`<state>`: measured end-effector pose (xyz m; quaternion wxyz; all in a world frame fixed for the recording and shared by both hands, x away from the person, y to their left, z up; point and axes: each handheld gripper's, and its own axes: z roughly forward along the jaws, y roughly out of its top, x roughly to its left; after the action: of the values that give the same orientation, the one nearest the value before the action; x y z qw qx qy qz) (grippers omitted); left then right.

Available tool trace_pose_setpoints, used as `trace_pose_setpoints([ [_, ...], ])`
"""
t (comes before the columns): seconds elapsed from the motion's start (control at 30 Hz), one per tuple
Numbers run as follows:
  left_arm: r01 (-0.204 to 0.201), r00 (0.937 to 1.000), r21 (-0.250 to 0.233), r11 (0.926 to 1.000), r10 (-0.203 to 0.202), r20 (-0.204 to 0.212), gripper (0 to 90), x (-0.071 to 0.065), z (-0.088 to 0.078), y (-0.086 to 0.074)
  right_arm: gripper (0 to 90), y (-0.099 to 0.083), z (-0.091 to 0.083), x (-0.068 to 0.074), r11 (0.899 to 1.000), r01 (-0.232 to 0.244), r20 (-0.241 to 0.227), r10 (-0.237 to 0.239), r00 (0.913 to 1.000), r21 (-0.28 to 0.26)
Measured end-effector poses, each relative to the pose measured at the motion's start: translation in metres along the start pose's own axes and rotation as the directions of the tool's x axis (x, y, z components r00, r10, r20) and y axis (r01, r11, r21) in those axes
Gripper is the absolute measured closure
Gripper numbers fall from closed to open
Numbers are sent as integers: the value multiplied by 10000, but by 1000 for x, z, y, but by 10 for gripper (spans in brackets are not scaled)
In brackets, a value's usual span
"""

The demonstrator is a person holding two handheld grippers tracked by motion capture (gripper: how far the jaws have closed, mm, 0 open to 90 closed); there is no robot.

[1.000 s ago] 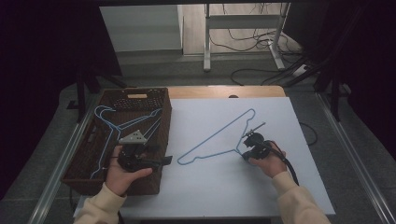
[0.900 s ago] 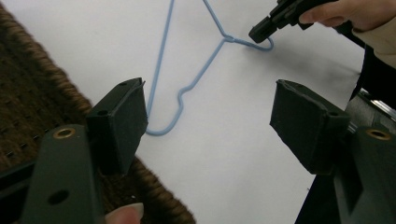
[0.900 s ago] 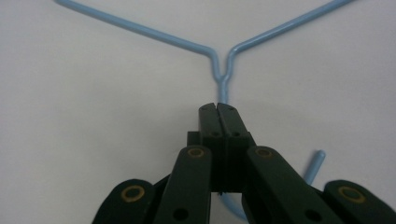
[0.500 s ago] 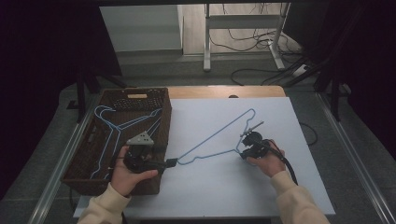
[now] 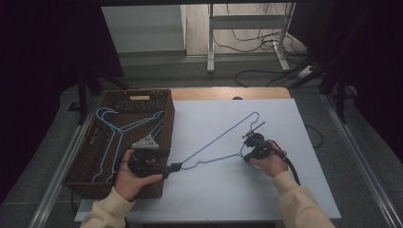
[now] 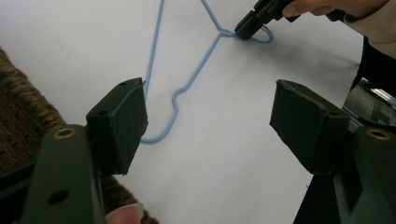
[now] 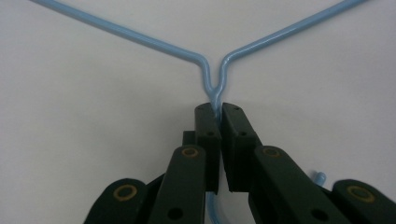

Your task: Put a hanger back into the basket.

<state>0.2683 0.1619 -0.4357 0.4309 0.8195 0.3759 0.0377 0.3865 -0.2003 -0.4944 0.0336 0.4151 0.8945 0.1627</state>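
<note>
The right tongs (image 7: 218, 112) pinch the neck of the blue wire hanger (image 5: 216, 142) lying mid-desk (image 5: 285, 190). The left tongs (image 6: 208, 116) gape at its nine o'clock corner.

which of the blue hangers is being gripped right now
The blue hanger on the white tabletop: the right gripper is shut on its neck. The other hangers lie in the wicker basket, ungripped.

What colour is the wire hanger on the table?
Light blue; the hanger shows best in the right gripper view.
</note>
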Motion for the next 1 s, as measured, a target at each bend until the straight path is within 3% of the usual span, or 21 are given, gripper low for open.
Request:
trace_pose_setpoints([
  [0.3, -585, 9982, 503, 9970, 579, 131, 279, -15, 24, 11, 859, -4, -17, 5, 9998, 165, -203, -168, 9997, -115],
  [0.4, -608, 9976, 667, 9959, 583, 386, 285, -21, 34, 17, 859, -5, -19, 6, 9997, 235, -222, -236, 9995, -32],
  [0.63, -1000, 9937, 1211, 9876, 930, 620, 286, -38, 62, 31, 859, -6, -23, 10, 9990, 442, -206, -443, 9988, -43],
  [1.0, -1074, 9931, 2010, 9737, 954, 686, 294, -46, 113, 36, 859, -9, -27, 11, 9984, 555, -183, -556, 9983, -97],
])
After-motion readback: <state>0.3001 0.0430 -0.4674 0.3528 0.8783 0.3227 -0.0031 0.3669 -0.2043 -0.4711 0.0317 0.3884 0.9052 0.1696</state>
